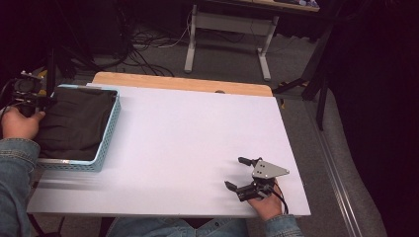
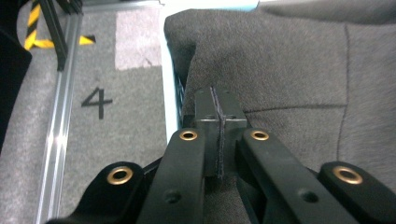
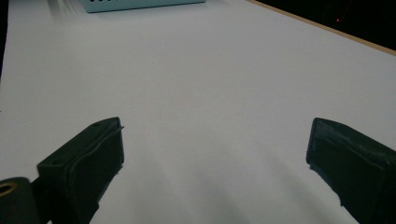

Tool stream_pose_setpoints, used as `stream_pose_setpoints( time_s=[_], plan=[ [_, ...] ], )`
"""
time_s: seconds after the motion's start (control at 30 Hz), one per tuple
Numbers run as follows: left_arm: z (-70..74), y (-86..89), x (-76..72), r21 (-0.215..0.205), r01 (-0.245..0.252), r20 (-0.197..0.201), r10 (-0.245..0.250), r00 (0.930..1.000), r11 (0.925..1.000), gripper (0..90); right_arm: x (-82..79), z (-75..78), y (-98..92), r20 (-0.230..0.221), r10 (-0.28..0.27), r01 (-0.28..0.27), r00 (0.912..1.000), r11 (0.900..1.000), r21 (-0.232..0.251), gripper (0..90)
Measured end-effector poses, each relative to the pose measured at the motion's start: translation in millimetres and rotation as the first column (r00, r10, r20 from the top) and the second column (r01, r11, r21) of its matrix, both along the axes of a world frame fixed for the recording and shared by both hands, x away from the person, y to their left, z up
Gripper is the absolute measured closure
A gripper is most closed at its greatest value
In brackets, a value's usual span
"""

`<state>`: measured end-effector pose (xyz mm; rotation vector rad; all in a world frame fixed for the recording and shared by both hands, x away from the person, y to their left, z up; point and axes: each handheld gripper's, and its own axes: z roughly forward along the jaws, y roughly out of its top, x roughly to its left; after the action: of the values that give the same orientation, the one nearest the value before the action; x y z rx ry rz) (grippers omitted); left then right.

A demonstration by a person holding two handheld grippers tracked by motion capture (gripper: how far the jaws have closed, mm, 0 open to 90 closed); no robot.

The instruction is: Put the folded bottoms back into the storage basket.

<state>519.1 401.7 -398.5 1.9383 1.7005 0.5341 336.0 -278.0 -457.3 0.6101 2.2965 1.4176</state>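
Cloth (image 2: 289,65), dark, lay in basket (image 1: 111,129); left gripper (image 2: 218,122) fingers pinched its edge; right gripper (image 1: 240,174) fingers wide over bare counter (image 1: 188,133); removal apparently just beginning.

Table top (image 1: 188,143): I see plain white, with a light wood strip along the far edge.
Basket (image 1: 109,133): I read it as pale blue, lattice-patterned walls.
Cloth (image 1: 74,123): dark charcoal grey from the high view; in my left gripper view (image 2: 280,60) a heathered grey weave with darker seam lines.
Left gripper (image 2: 218,121): black jaws, brass-coloured rivets.
Right gripper (image 1: 237,173): black body, grey three-cornered plate on top; my right gripper view shows dark pads (image 3: 93,158).
Sleeves (image 1: 15,168): blue denim.
Floor (image 2: 107,93): I note grey carpet, a paler grey patch, a dark "4", yellow-and-black hazard stripes.
Desk legs (image 1: 190,44): light grey.
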Motion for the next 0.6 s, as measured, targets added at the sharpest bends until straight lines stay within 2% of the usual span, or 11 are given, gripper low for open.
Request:
stream_pose_setpoints(
  time_s=[0.03, 0.1, 0.17, 0.23, 0.37, 0.47, 0.6],
  plan=[
    [-2.1, -0.5, 0.8, 0.010, -0.001, -0.010, 0.001, 1.0000, 1.0000, 89.8, 0.0, 0.0, 0.0, 0.000, 0.001, -0.001, 1.0000, 1.000, 0.000, 4.7],
    [-8.7, -2.3, 3.6, 0.034, -0.007, -0.055, 0.009, 0.9984, 0.9994, 89.9, 0.0, 0.0, 0.0, 0.001, 0.001, -0.001, 1.0000, 1.000, 0.000, 4.8],
    [-9.1, -3.8, 4.4, 0.043, -0.012, -0.067, 0.015, 0.9976, 0.9990, 89.8, 0.0, -0.1, 0.1, 0.000, 0.001, -0.001, 1.0000, 1.000, 0.000, 4.8],
    [-8.9, -4.5, 4.2, 0.044, -0.015, -0.060, 0.017, 0.9980, 0.9989, 89.8, 0.0, -0.1, 0.1, 0.002, 0.002, -0.002, 1.0000, 1.000, 0.000, 4.8],
    [-3.8, -0.6, -0.5, 0.006, -0.016, -0.045, 0.016, 0.9989, 0.9999, 89.0, 0.0, 0.0, -0.1, -0.001, 0.002, -0.002, 1.0000, 1.000, 0.001, 4.8],
    [7.0, 0.9, -8.6, -0.025, 0.011, -0.020, -0.011, 0.9997, 0.9996, 87.2, 0.1, 0.0, -0.3, -0.001, 0.002, -0.002, 1.0000, 1.000, 0.001, 4.8],
    [22.6, 1.5, -26.5, -0.024, 0.054, 0.003, -0.054, 0.9986, 0.9983, 86.8, 0.0, 0.1, -0.4, -0.001, 0.003, -0.003, 1.0000, 1.000, 0.002, 4.8]
  ],
)
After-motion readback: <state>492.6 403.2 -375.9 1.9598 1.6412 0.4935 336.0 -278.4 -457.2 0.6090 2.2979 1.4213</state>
